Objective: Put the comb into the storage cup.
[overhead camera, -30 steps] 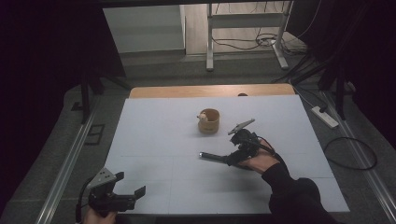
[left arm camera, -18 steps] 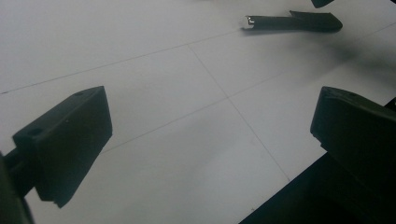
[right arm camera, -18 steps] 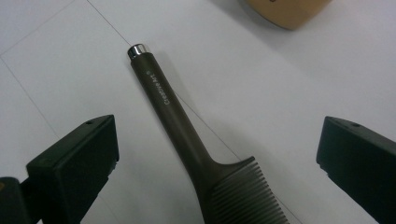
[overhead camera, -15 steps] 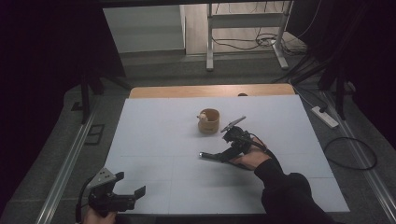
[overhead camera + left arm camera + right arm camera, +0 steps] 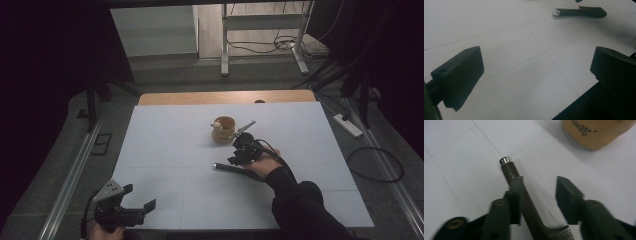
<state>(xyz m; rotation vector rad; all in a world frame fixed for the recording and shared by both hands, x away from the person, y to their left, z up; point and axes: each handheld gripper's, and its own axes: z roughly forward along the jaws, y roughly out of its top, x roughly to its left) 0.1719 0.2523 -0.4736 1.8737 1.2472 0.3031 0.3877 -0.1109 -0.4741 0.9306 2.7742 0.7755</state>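
Right tongs (image 5: pixel 239 159) have slid a little left and down toward the dark tool (image 5: pixel 235 169) since the earlier high view, and their jaws have just been closing from wide to fairly narrow. Left tongs (image 5: pixel 141 209) sit at the near-left corner of the white surface (image 5: pixel 165 135), same spot as before, jaws wide with nothing between them.

In the right gripper view the tool handle (image 5: pixel 524 195) runs up between the two jaws, metal cap (image 5: pixel 505 160) at the far end and a ribbed wider part at the bottom edge. One jaw is against the handle's side; the other stands apart with a clear gap, so no grip yet, I'd say.

Key relation: the tool lies flat on the surface just near of the tan cup (image 5: pixel 223 129), long axis roughly left-right in the high view, capped end pointing left, the wider end tucked under the right hand (image 5: pixel 264 161). Right tongs are directly over it, with the handle running out ahead between the jaws rather than across the gap. The left gripper view shows the same tool (image 5: pixel 580 12) well off, far and to the right.

Right hand is much the nearer; left is well apart. Next move likely calls for finishing the close on the handle, with the free jaw coming in from the cup side.
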